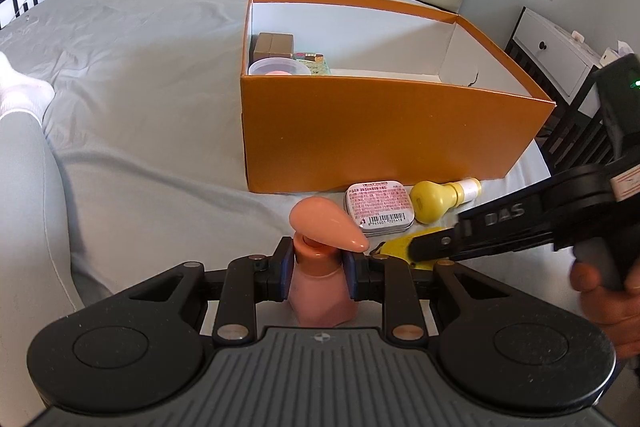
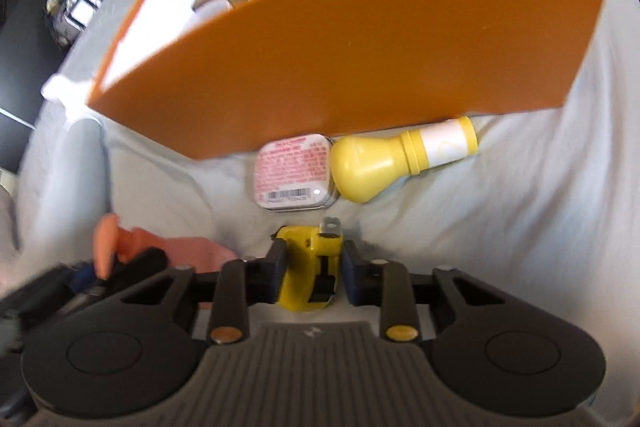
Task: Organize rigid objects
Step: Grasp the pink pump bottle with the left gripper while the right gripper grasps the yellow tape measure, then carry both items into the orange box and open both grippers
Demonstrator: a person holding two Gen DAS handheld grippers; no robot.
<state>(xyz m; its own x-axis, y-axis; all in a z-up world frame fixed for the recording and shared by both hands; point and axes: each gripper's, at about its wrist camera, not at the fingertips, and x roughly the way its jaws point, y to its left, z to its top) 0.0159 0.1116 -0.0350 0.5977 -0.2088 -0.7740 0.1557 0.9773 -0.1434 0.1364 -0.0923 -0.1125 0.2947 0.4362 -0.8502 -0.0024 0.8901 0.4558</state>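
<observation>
Roughly halfway. Already in the orange box (image 1: pixel 360 123): brown carton (image 1: pixel 274 45), clear tub (image 1: pixel 279 67), colourful pack (image 1: pixel 314 63). Left gripper (image 1: pixel 318 269) clamped on pink pump bottle (image 1: pixel 318 291), right gripper (image 2: pixel 312 273) around yellow tape measure (image 2: pixel 310 275), grip unclear. Still on the bed (image 1: pixel 140 87): tin (image 1: pixel 378 207), yellow bottle (image 1: pixel 438 201).

Both wrist cameras sit low over the bed (image 1: pixel 140 107), looking close along their jaws toward the orange box (image 1: pixel 380 131); both show the tin (image 2: pixel 296 173).
</observation>
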